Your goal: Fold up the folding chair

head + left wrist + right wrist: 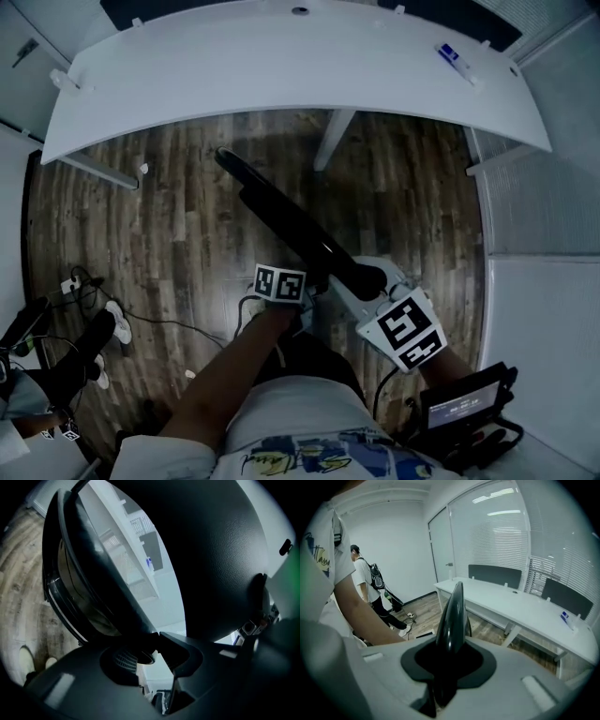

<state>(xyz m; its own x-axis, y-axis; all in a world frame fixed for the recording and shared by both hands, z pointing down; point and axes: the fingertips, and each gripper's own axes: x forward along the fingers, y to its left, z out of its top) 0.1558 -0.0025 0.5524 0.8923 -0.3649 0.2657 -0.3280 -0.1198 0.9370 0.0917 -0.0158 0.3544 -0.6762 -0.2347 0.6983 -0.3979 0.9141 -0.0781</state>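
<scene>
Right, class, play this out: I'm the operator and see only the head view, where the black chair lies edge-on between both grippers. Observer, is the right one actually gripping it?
Observer: Yes. The right gripper view shows the right gripper closed on the folding chair along its thin glossy edge.
Operator: And the left?
Observer: Its own view shows a dark chair rim running between the fingers of the left gripper, apparently clamped.
Operator: Those legs at my left edge?
Observer: They belong to a person in a white T-shirt, standing near the far wall.
</scene>
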